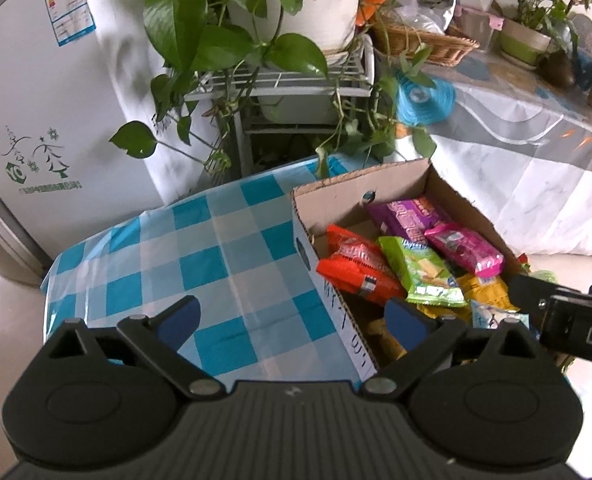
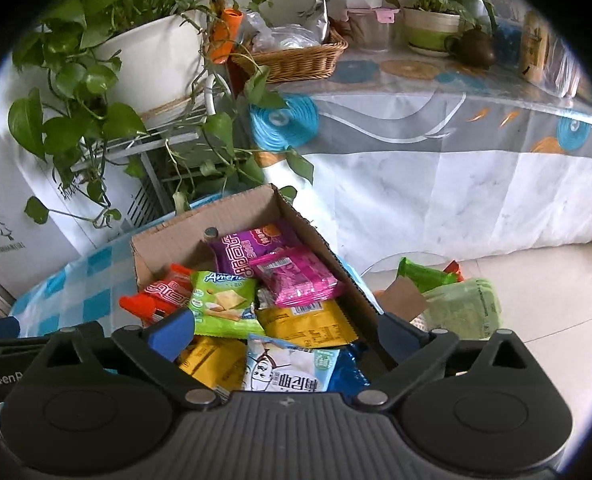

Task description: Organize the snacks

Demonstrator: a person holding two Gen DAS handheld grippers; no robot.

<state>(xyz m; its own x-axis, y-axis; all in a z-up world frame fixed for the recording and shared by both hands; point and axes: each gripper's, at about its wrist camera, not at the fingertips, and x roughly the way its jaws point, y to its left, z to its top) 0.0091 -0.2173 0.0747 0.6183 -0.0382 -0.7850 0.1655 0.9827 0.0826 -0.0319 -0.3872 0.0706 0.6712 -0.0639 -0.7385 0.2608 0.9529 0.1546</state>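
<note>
A cardboard box (image 1: 338,194) (image 2: 168,242) stands on a blue checked tablecloth (image 1: 200,248). It holds several snack packets: red (image 1: 354,268) (image 2: 164,294), green (image 1: 426,270) (image 2: 222,300), purple (image 1: 410,214) (image 2: 252,252), pink (image 1: 464,248) (image 2: 296,278), yellow (image 2: 308,324) and a white and blue one (image 2: 284,366). My left gripper (image 1: 292,318) is open and empty, straddling the box's near left wall. My right gripper (image 2: 286,334) is open and empty, above the packets at the near end of the box. It shows in the left wrist view at the right edge (image 1: 564,312).
A large potted vine (image 1: 296,8) on a white wire stand (image 1: 280,84) stands behind the table. A white fridge (image 1: 36,120) is at the left. A draped table (image 2: 456,152) with a wicker basket (image 2: 296,58) and pots is at the right. Green bags (image 2: 460,304) lie on the floor.
</note>
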